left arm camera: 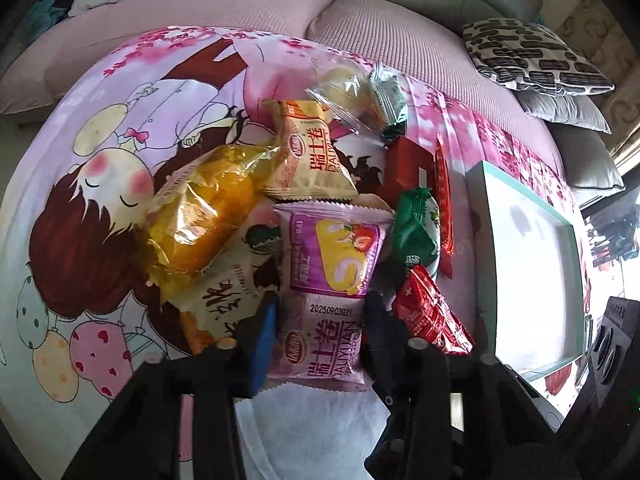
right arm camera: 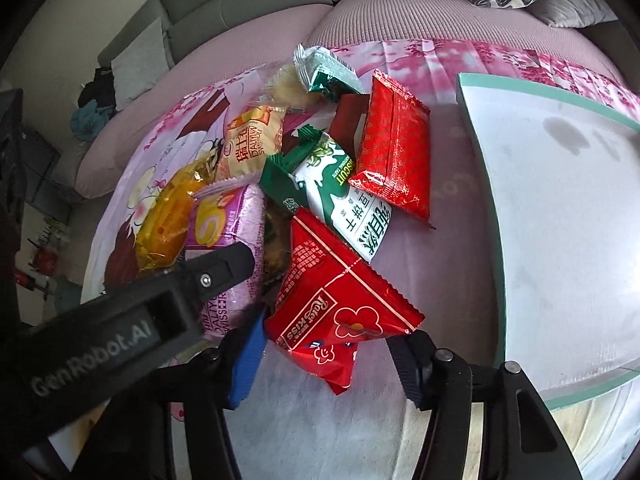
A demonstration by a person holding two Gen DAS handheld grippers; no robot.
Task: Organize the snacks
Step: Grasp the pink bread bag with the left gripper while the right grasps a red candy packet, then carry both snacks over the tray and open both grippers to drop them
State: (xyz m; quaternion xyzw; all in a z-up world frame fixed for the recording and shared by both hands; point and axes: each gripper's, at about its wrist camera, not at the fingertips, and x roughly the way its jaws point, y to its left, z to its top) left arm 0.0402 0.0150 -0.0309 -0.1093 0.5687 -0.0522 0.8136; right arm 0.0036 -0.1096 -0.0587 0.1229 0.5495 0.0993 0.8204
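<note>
A pile of wrapped snacks lies on a cartoon-print cloth. In the left wrist view, my left gripper (left arm camera: 320,332) has its jaws on both sides of a pink Swiss roll packet (left arm camera: 332,280), touching it. A yellow cake bag (left arm camera: 200,220), a beige roll packet (left arm camera: 308,156), a green biscuit packet (left arm camera: 416,232) and a red packet (left arm camera: 428,312) lie around it. In the right wrist view, my right gripper (right arm camera: 324,364) is open around the near end of the red "Rater Kiss" packet (right arm camera: 336,304). The green biscuit packet (right arm camera: 340,192) and a red packet (right arm camera: 396,152) lie beyond.
A white tray with a teal rim (right arm camera: 476,152) sits right of the pile; it also shows in the left wrist view (left arm camera: 476,216). The left gripper's black body (right arm camera: 140,312) crosses the right wrist view. A pink sofa (left arm camera: 400,24) with cushions stands behind.
</note>
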